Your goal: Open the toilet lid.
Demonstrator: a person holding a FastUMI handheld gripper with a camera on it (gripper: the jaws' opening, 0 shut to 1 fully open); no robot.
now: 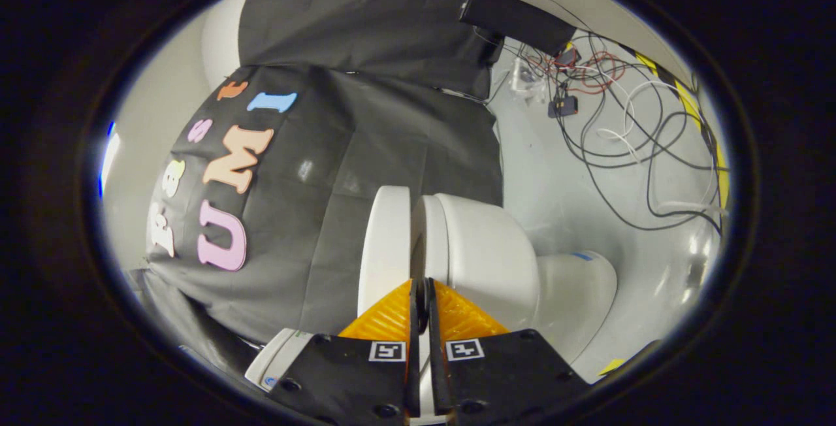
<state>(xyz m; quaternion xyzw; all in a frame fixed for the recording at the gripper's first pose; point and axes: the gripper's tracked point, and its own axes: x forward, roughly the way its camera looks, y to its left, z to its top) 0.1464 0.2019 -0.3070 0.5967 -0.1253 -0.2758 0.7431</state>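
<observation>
I see the toilet (483, 256) directly ahead of the claw (421, 289). The toilet lid (385, 243) stands apart from the seat, just beyond the fingertips. Fingers are drawn together, nearly touching; I cannot tell whether they pinch anything.

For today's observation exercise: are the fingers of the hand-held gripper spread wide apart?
No. The hand-held gripper has its fingers drawn almost together, with a thin slit between them, right at the gap between the toilet lid and the seat.
</observation>
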